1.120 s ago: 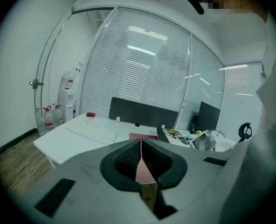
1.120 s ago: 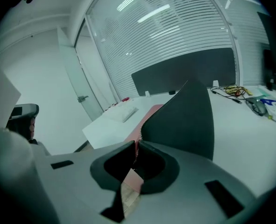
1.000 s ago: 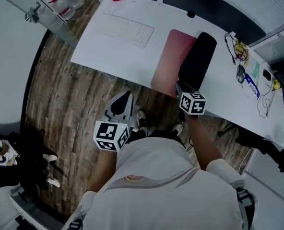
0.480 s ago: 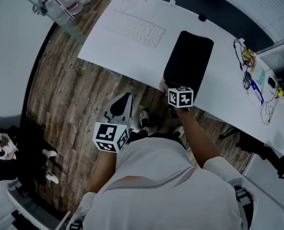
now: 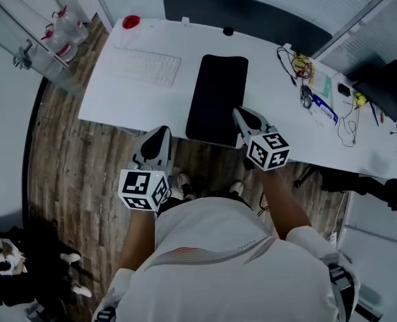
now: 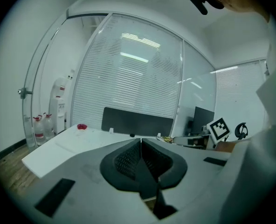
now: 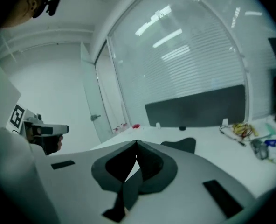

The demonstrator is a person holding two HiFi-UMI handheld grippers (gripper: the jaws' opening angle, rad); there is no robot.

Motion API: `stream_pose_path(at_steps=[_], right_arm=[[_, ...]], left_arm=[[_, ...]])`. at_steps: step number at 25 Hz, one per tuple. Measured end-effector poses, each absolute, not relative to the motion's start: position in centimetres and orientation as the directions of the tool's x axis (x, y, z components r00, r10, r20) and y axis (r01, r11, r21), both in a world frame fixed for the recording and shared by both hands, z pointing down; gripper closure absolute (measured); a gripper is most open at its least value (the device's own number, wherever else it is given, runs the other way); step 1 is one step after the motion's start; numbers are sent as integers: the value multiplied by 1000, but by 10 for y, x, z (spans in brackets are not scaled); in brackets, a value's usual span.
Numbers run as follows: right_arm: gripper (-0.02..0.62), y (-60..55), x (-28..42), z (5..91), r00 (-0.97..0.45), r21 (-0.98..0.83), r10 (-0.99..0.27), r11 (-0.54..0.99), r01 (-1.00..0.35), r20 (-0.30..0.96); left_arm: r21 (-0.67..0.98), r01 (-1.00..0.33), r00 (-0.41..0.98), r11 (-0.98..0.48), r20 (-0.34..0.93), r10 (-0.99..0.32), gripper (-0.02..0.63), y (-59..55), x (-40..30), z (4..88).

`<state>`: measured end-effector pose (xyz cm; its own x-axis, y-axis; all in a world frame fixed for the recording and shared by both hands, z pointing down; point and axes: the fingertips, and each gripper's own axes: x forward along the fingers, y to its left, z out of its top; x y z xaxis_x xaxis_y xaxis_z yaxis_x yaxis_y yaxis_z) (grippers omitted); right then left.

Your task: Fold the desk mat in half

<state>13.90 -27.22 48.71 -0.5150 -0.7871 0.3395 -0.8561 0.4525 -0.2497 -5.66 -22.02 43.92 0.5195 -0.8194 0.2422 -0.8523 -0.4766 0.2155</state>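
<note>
The desk mat (image 5: pixel 216 99) lies folded on the white desk (image 5: pixel 272 106), its black side up, one short edge at the desk's near rim. In the right gripper view the desk mat (image 7: pixel 181 145) peeks out as a dark patch past the jaws. My right gripper (image 5: pixel 239 112) hovers over the mat's near right corner, apart from it; its jaws have just closed, and the right gripper (image 7: pixel 137 142) holds nothing. My left gripper (image 5: pixel 161 132) hangs in front of the desk over the floor. The left gripper (image 6: pixel 140 141) is shut and empty too.
A white keyboard (image 5: pixel 148 66) lies left of the mat, a red object (image 5: pixel 130 23) at the far left corner. Cables and small items (image 5: pixel 319 86) clutter the right side. A dark partition (image 5: pixel 245 12) backs the desk. Water bottles (image 5: pixel 61 27) stand at the far left.
A second ago the mat's pink underside showed, with the black half being laid over by the right gripper. Now the mat lies folded and the right gripper has risen off it.
</note>
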Motion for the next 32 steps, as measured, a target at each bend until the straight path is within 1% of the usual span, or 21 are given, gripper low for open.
stream_pose_path(at_steps=[3, 7, 9, 13, 17, 32], right_arm=[[544, -263, 194, 429, -439, -186, -865, 403, -896, 244], [545, -237, 256, 369, -349, -164, -930, 329, -930, 111], [545, -226, 282, 351, -290, -136, -954, 278, -951, 81], [545, -209, 315, 334, -214, -61, -974, 210, -976, 71], [543, -200, 340, 331, -191, -62, -980, 187, -980, 61], [545, -202, 362, 347, -222, -96, -972, 214, -972, 79]], left_arm=[[187, -822, 567, -538, 197, -800, 586, -234, -21, 417], [158, -774, 632, -613, 137, -763, 586, -246, 27, 387], [142, -750, 661, -646, 115, -742, 586, -249, 49, 374], [128, -718, 695, -684, 89, -714, 586, -251, 82, 355], [126, -700, 714, -703, 91, -694, 586, -249, 111, 352], [125, -706, 708, -697, 132, -694, 586, -242, 142, 360]])
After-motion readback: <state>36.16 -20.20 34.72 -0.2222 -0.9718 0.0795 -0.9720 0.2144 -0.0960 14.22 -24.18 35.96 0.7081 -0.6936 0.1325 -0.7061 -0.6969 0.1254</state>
